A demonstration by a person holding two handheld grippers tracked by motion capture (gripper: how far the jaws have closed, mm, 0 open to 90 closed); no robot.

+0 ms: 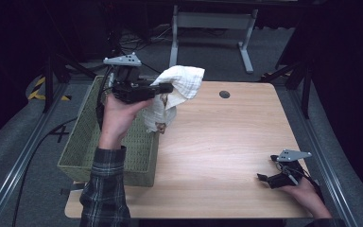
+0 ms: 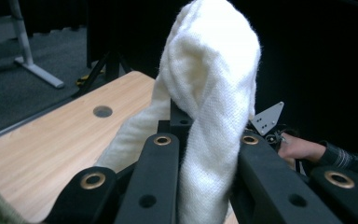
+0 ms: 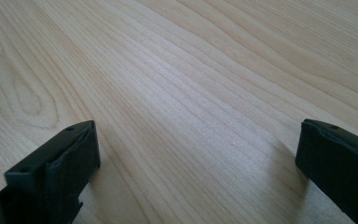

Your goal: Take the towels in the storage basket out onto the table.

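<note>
A white cloth (image 1: pixel 177 92) hangs in the air above the table's left edge, beside a woven basket (image 1: pixel 82 137). My left gripper (image 1: pixel 166 88) is shut on the white cloth, which drapes over and below its jaws. In the left gripper view the cloth (image 2: pixel 209 93) rises between the two black jaws and folds over their tips. My right gripper (image 1: pixel 263 178) rests low on the wooden table (image 1: pixel 217 142) near its front right corner. In the right gripper view my right gripper (image 3: pixel 198 154) stands open, its jaws wide apart over bare wood.
The olive woven basket sits against the table's left side. A round cable hole (image 1: pixel 224 94) is in the tabletop near the far edge. A white metal stand (image 1: pixel 212 21) is on the floor beyond the table. Dark rails run along both sides.
</note>
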